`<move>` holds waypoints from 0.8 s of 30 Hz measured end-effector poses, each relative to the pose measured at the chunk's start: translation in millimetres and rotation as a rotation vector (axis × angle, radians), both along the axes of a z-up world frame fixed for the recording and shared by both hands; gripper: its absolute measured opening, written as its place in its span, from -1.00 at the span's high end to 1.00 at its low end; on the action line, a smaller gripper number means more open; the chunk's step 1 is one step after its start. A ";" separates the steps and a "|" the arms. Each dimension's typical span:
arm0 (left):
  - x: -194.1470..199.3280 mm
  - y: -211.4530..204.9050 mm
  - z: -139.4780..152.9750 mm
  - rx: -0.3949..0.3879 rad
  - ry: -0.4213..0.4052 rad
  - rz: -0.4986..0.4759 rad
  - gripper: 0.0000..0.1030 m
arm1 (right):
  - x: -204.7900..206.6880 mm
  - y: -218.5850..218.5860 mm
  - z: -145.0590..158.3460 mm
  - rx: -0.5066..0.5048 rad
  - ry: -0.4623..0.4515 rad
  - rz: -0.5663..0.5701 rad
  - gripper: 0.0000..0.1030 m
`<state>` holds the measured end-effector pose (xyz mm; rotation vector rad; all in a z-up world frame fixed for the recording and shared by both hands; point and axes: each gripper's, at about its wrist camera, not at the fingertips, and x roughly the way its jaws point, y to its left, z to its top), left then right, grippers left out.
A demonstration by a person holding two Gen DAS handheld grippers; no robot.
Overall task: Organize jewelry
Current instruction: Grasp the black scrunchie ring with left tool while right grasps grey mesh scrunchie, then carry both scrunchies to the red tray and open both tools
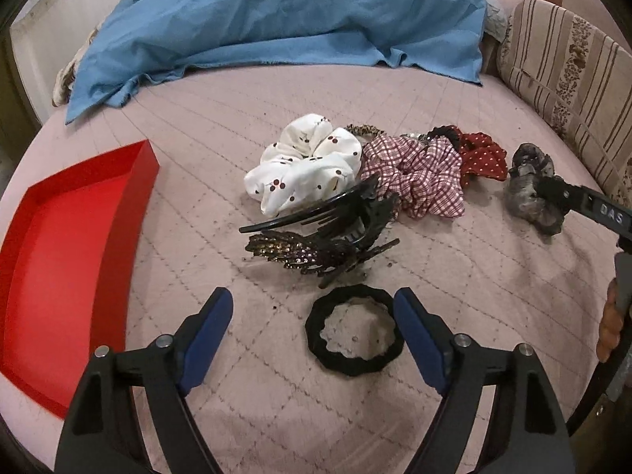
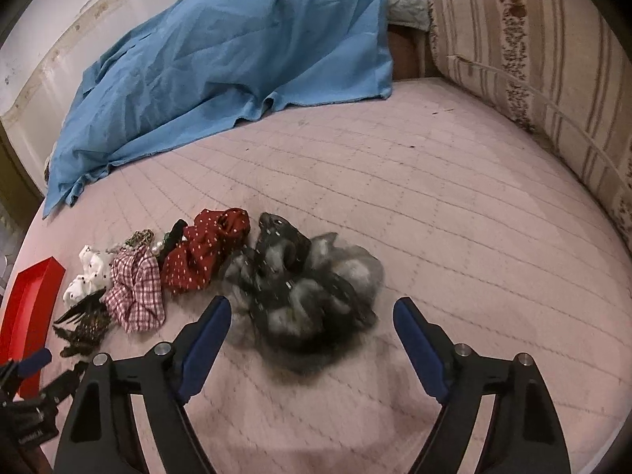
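Note:
Hair accessories lie on a pink quilted bed. In the left wrist view my left gripper [image 1: 312, 308] is open, with a black hair tie [image 1: 354, 330] lying between its blue pads. Beyond it are a black claw clip [image 1: 335, 213], a glittery clip [image 1: 304, 254], a white cherry scrunchie [image 1: 304, 166], a pink checked scrunchie [image 1: 414, 177] and a red dotted scrunchie [image 1: 482, 154]. An empty red tray [image 1: 59, 245] lies at the left. In the right wrist view my right gripper [image 2: 312, 312] is open just in front of a grey-black scrunchie [image 2: 304, 292].
A blue cloth [image 1: 276, 27] is heaped at the back of the bed. A striped cushion [image 1: 568, 79] stands along the right side. The bed's pink quilt [image 2: 454, 197] stretches to the right of the pile. The red tray's corner shows at the far left [image 2: 27, 312].

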<state>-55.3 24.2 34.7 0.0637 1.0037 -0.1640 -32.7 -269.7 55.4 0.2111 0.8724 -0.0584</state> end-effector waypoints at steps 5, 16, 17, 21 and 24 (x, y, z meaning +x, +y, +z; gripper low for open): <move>5.2 5.9 -12.1 -0.042 0.047 0.005 -0.39 | 14.7 9.2 -7.7 -0.022 0.014 0.013 -0.61; 0.1 13.8 -6.9 -0.078 0.068 0.010 0.82 | 13.5 19.7 -10.0 0.017 0.024 0.059 0.43; -3.4 16.1 -4.2 -0.090 0.066 0.013 0.82 | 10.9 20.4 -7.6 0.023 0.021 0.062 0.44; -16.9 25.2 7.9 -0.118 0.047 0.022 0.82 | -1.5 23.0 3.5 0.045 0.006 0.074 0.52; -29.8 37.1 23.2 -0.150 0.020 0.040 0.82 | -13.9 26.9 13.4 0.057 -0.006 0.085 0.53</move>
